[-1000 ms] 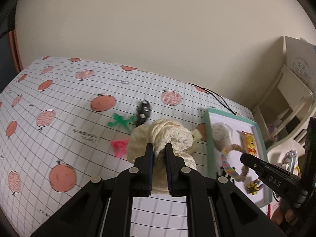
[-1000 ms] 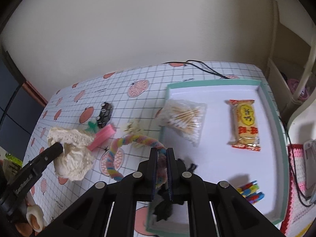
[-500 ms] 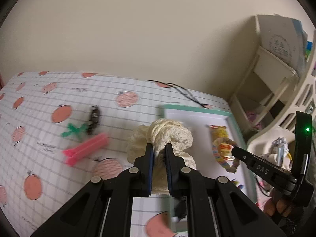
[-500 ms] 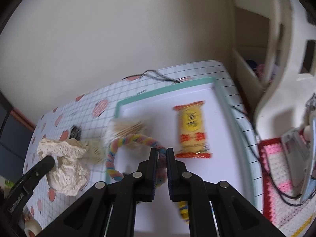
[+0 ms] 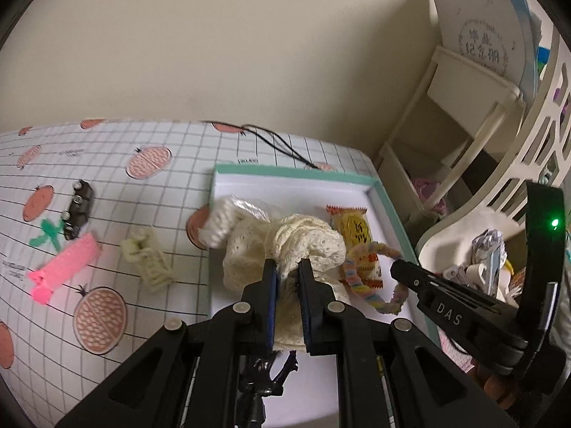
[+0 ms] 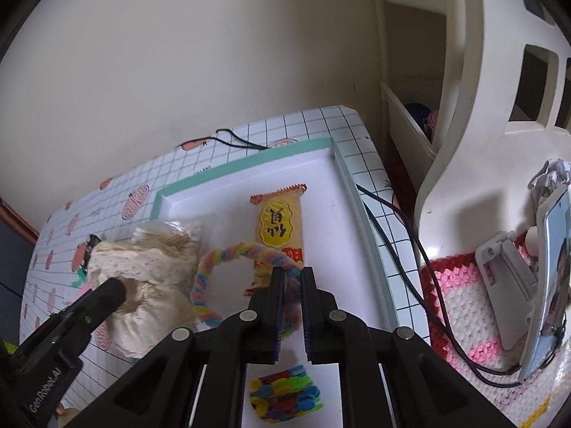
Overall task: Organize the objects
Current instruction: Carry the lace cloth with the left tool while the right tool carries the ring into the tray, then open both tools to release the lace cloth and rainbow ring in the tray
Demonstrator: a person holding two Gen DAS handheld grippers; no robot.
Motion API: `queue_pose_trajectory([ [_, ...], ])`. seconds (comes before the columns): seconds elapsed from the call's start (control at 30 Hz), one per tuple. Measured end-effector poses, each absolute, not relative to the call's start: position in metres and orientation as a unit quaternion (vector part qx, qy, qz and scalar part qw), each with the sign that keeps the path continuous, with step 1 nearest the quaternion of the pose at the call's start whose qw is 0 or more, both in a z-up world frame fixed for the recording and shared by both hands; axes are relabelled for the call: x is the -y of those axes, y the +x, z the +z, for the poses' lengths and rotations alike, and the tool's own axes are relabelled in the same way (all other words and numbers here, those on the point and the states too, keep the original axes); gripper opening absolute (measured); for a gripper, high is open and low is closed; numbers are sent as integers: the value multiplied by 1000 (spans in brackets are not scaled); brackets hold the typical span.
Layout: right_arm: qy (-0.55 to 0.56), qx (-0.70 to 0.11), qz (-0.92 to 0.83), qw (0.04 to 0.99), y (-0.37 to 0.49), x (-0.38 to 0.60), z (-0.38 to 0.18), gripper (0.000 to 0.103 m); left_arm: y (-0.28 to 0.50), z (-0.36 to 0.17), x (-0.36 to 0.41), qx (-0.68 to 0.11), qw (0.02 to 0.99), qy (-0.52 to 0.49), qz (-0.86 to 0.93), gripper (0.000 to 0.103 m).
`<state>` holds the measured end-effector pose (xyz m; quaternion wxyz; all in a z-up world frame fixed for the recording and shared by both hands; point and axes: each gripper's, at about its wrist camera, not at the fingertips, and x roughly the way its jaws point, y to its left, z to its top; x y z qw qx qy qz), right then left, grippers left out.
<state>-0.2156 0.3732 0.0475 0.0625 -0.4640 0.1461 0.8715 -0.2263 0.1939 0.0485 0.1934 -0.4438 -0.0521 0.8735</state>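
A plain cream wall [image 5: 249, 42] rises behind a desk [image 5: 107, 164] covered in a white grid-pattern cloth printed with orange fruit. At the desk's far right corner stands a cream shelf unit [image 5: 453, 114]; a black cable [image 6: 396, 221] trails over the right edge.

At the bottom centre of the frame our left gripper [image 5: 287, 271] is clamped on a cream lace cloth [image 5: 285, 246], which hangs over the near left part of the teal-rimmed tray [image 5: 292, 171]. Just right of it, our right gripper [image 5: 396, 269] reaches in from the lower right with a rainbow chenille loop [image 5: 367, 285] pinched at its tip, over a yellow snack packet [image 5: 353, 228]. On the gridded mat [image 5: 160, 192] at left lie a pink clip [image 5: 64, 264], a green bow [image 5: 48, 233], a dark hair clip [image 5: 78, 207] and a cream claw clip [image 5: 150, 258].
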Motion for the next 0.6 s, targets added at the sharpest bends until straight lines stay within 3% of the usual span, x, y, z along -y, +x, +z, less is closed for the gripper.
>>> queue_pose_trajectory([
  [0.6, -500, -117, 856, 68, -221, -359, 22, 13, -231, 6, -186, 67, 173, -496, 848, 14],
])
